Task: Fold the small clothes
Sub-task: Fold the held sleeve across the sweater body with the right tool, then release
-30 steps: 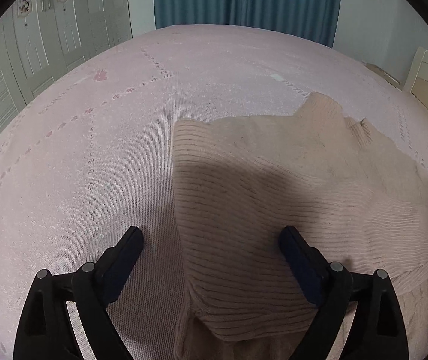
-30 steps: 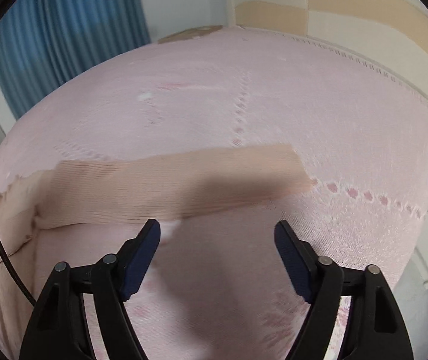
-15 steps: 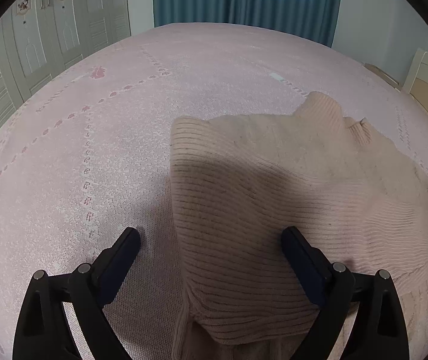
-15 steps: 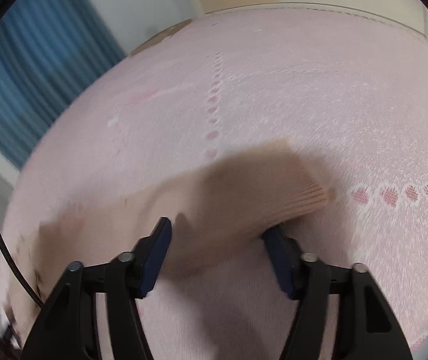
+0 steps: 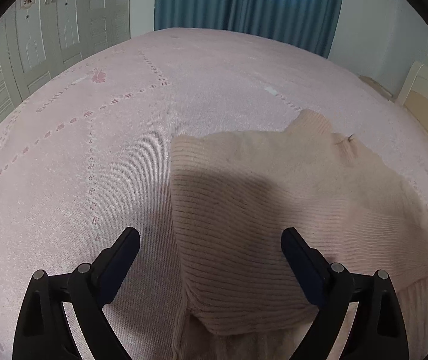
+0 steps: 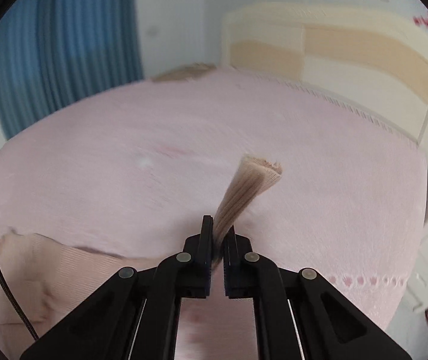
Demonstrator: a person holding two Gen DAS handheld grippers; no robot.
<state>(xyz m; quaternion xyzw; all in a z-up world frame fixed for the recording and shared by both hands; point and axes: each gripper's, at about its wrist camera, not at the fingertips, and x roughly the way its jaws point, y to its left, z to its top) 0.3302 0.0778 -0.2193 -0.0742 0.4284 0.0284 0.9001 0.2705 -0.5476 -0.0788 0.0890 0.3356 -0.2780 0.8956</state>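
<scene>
Item: ribbed knit sweater [image 5: 267, 216], peach, lying on the pink bedspread [image 5: 94, 150], one sleeve being lifted.
I am holding the sleeve cuff [image 6: 255, 177] pinched in the right gripper [image 6: 218, 240], above the bedspread; the left gripper [image 5: 211, 255] is hanging spread wide over the sweater's near folded edge. Judged soft, light, stretchy and limp; I am favouring cuffs, hems and ribbed edges for grip.
</scene>
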